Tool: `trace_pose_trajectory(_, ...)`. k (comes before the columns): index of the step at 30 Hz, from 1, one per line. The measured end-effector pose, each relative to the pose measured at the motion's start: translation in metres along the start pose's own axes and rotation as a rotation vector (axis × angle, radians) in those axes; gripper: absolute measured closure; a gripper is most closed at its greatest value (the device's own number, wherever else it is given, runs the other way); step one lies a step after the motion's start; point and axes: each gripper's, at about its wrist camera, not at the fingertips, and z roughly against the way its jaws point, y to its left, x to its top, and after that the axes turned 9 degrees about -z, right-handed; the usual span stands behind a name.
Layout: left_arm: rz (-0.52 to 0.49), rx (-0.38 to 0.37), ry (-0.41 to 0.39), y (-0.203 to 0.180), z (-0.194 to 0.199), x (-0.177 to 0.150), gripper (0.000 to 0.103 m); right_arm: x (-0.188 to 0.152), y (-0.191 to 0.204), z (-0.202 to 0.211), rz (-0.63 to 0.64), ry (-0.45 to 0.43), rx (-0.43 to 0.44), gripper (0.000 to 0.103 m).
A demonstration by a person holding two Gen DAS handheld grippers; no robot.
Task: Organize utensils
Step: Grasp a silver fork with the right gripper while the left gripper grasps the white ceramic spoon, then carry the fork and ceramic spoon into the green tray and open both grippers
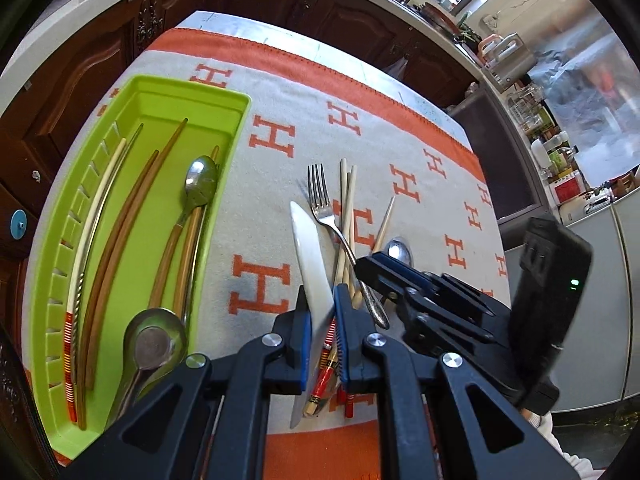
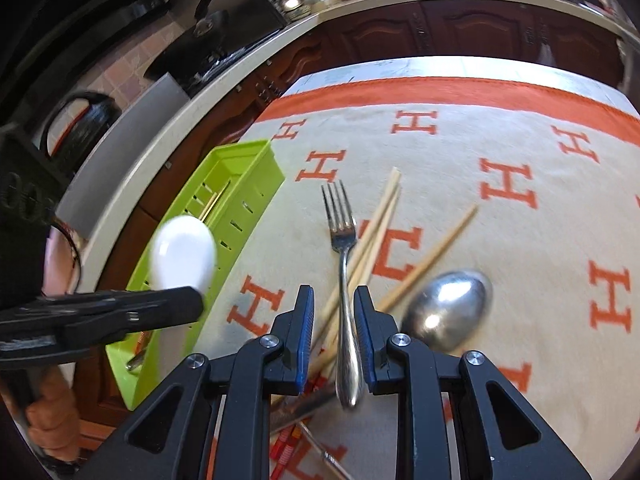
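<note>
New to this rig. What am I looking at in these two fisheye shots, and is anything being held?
There is no robot here: a person carries a handheld two-finger gripper in each hand, and each has a fisheye camera looking forward along its fingers.

The left wrist view shows the left gripper shut on a white ceramic spoon, seen edge-on. The right wrist view shows that spoon's bowl from the side.

In the right wrist view the right gripper is open, with its fingers either side of the handle of a metal fork that lies on the table.

On the orange-and-grey cloth lie loose chopsticks and a metal spoon. The green tray holds chopsticks and spoons already sorted.
</note>
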Motion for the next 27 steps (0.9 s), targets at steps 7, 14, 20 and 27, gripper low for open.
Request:
trace_pose_trajectory(7, 0.022, -0.044, -0.019, 0.012, 0.011, -0.002, 0.095, 0.004, 0.013, -0.022, 0.085, 0.04, -0.044, 0.089)
trace_pose_trajectory(14, 0.045, -0.068, -0.019, 0.019, 0.012, -0.006, 0.095, 0.006, 0.015, -0.031, 0.142, 0.078, -0.102, 0.092)
trace_pose_trajectory(20, 0.059, -0.075, -0.016, 0.024, 0.009, -0.008, 0.095, 0.002, 0.029, -0.033, 0.232, 0.061, -0.181, 0.096)
trace_pose_trajectory(27, 0.062, -0.068, -0.03, 0.028, 0.013, -0.009, 0.095, -0.005, 0.034, -0.018, 0.206, -0.009, -0.198, 0.097)
